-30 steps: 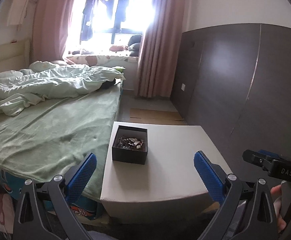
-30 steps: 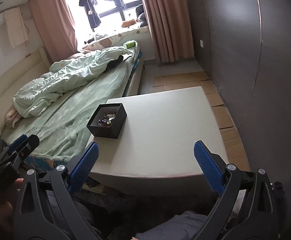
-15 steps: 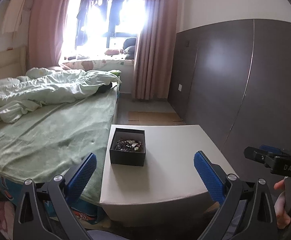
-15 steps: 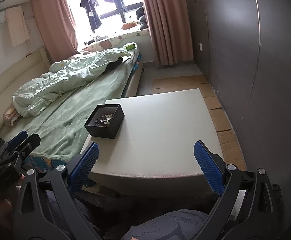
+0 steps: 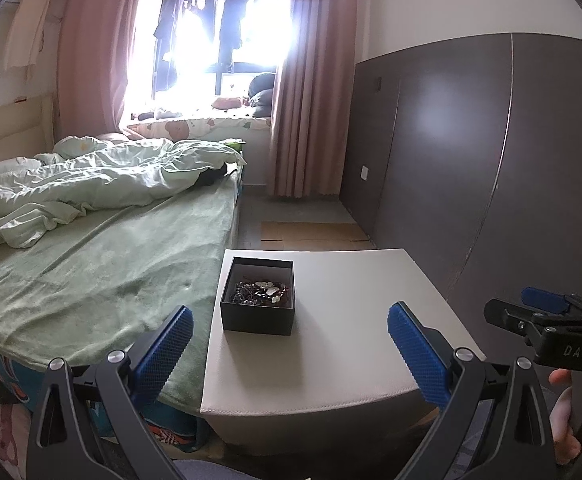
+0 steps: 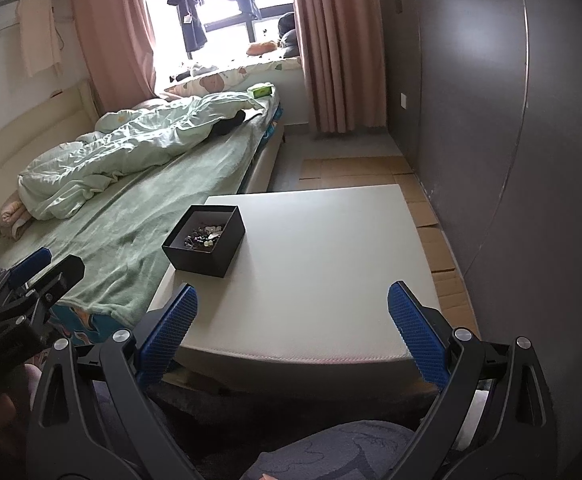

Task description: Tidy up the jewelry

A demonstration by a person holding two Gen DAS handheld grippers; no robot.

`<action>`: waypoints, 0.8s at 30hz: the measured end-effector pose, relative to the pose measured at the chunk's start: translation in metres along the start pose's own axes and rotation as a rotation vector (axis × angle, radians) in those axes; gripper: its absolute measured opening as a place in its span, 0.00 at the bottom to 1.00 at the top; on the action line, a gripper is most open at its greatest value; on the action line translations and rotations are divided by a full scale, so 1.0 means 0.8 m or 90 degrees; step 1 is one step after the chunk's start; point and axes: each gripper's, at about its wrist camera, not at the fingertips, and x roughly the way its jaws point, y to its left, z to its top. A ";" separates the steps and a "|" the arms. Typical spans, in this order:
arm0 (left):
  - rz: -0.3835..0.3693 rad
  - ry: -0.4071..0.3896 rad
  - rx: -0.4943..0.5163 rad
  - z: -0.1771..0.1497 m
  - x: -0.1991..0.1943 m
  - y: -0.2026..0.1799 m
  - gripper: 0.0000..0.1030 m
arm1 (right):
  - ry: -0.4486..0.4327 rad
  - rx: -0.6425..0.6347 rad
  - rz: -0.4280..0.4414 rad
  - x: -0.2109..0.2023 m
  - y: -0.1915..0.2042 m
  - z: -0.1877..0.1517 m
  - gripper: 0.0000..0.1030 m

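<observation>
A black open box (image 5: 257,303) holding a heap of mixed jewelry (image 5: 261,292) stands near the left edge of a white table (image 5: 331,352). It also shows in the right wrist view (image 6: 205,246), with the jewelry (image 6: 205,236) inside. My left gripper (image 5: 290,350) is open and empty, held short of the table's near edge, the box ahead between its fingers. My right gripper (image 6: 293,336) is open and empty over the table's near edge, the box ahead to the left. Each gripper shows at the edge of the other's view: right (image 5: 547,320), left (image 6: 31,280).
A bed with a green sheet (image 5: 91,280) and a crumpled duvet (image 5: 91,184) runs along the table's left side. A dark wardrobe wall (image 5: 471,160) stands to the right. Cardboard sheets (image 6: 371,168) lie on the floor beyond the table. Pink curtains (image 5: 303,100) frame the window.
Both grippers have tilted up and shifted slightly; the box and table sit a little lower in both views. Both stay open and empty.
</observation>
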 end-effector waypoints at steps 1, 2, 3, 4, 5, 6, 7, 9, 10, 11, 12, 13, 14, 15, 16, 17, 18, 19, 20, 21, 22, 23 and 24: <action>0.000 0.000 0.000 0.000 0.001 0.000 0.92 | 0.001 0.001 -0.002 0.001 0.000 0.000 0.93; 0.002 0.001 0.001 0.000 0.001 0.000 0.92 | 0.001 0.001 -0.003 0.001 -0.001 0.000 0.93; 0.003 0.002 0.003 0.000 0.002 0.000 0.92 | 0.001 0.001 -0.004 0.001 -0.001 0.000 0.93; 0.003 0.004 0.005 0.000 0.003 0.000 0.92 | 0.002 0.001 -0.005 0.002 -0.002 0.001 0.93; 0.003 0.005 0.006 0.000 0.004 0.000 0.92 | 0.002 0.001 -0.005 0.002 -0.003 0.001 0.93; 0.004 0.005 0.007 0.000 0.004 0.001 0.92 | 0.003 0.002 -0.006 0.002 -0.003 0.001 0.93; 0.005 0.005 0.008 0.000 0.004 0.000 0.92 | 0.003 0.002 -0.007 0.002 -0.004 0.001 0.93; 0.004 0.006 0.008 0.000 0.004 0.001 0.92 | 0.004 0.004 -0.008 0.002 -0.005 0.002 0.93; 0.003 0.006 0.008 0.000 0.004 0.000 0.92 | 0.004 0.004 -0.008 0.002 -0.005 0.002 0.93; 0.004 0.006 0.008 0.000 0.004 0.000 0.92 | 0.004 0.005 -0.008 0.001 -0.005 0.002 0.93; 0.004 0.006 0.008 0.000 0.004 0.000 0.92 | 0.004 0.004 -0.009 0.002 -0.005 0.002 0.93; 0.005 0.006 0.008 0.000 0.004 -0.001 0.92 | 0.003 0.004 -0.010 0.001 -0.005 0.002 0.93; 0.005 0.007 0.009 0.000 0.005 0.000 0.92 | 0.004 0.004 -0.010 0.002 -0.006 0.002 0.93; 0.005 0.008 0.009 0.000 0.004 0.000 0.92 | 0.003 0.003 -0.010 0.001 -0.006 0.002 0.93; 0.005 0.008 0.009 0.000 0.005 0.001 0.92 | 0.003 0.003 -0.010 0.002 -0.006 0.002 0.93; 0.005 0.009 0.009 -0.001 0.005 0.001 0.92 | 0.004 0.003 -0.010 0.002 -0.006 0.002 0.93; 0.004 0.008 0.008 -0.001 0.004 0.002 0.92 | 0.004 0.002 -0.010 0.002 -0.007 0.002 0.93; 0.003 0.007 0.007 -0.001 0.004 0.003 0.92 | 0.005 0.002 -0.010 0.003 -0.007 0.002 0.93; 0.004 0.006 0.005 -0.001 0.003 0.004 0.92 | 0.006 0.002 -0.010 0.004 -0.007 0.003 0.93; 0.004 0.006 0.004 -0.001 0.003 0.005 0.92 | 0.006 0.001 -0.010 0.004 -0.007 0.003 0.93; 0.005 0.006 0.003 -0.001 0.003 0.005 0.92 | 0.007 0.000 -0.010 0.005 -0.007 0.003 0.93; 0.005 0.008 0.003 -0.002 0.004 0.005 0.92 | 0.007 -0.001 -0.011 0.005 -0.007 0.003 0.93; 0.005 0.009 0.004 -0.002 0.004 0.005 0.92 | 0.008 -0.001 -0.011 0.005 -0.007 0.003 0.93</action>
